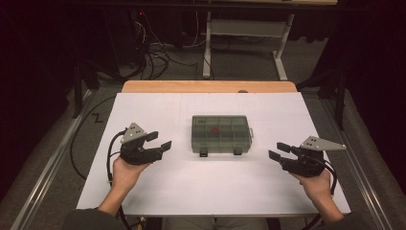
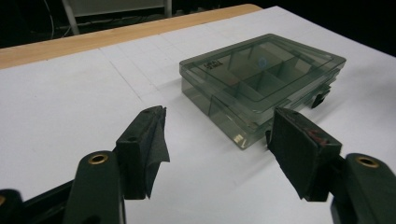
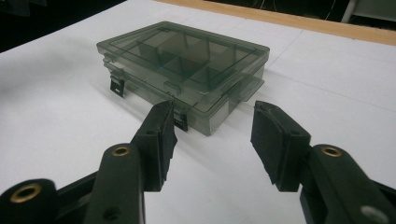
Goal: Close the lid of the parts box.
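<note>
- Smoky transparent compartment box (image 1: 221, 133) is sitting flat on the white bench (image 1: 158, 187), lid closed, roughly midway between the two grippers.
- Left gripper (image 1: 160, 141) is being held in the person's left hand (image 1: 125, 173), hovering near the box's left side, not touching it.
- In the left gripper view its fingers (image 2: 142, 149) are standing released, wide apart, nothing between them but bare bench; box (image 2: 261, 84) is lying just ahead of the fingertips and toward the right finger, near corner close beside that finger but apart from it.
- Right gripper (image 1: 276, 150) is being held in the right hand (image 1: 317, 188), off to the box's right, a clear gap of bench between.
- In the right gripper view its fingers (image 3: 156, 140) are also standing released, spread, gripping nothing; box (image 3: 184, 70) is lying ahead of the fingertips, shifted toward the left finger, near corner showing just beyond the gap.
- Two dark latches (image 1: 203, 153) are sitting on the box's front edge, the side facing the person; one latch is showing right behind the right gripper's left fingertip.
- Inner dividers are showing through the lid; a small red spot (image 1: 215, 129) is showing inside one cell, can't tell what it is.
- Grey three-cornered plates are topping both grippers, cables trailing back past the wrists.
- Strip of wood edge (image 1: 208, 86) is running along the bench's far side, beyond the box.
</note>
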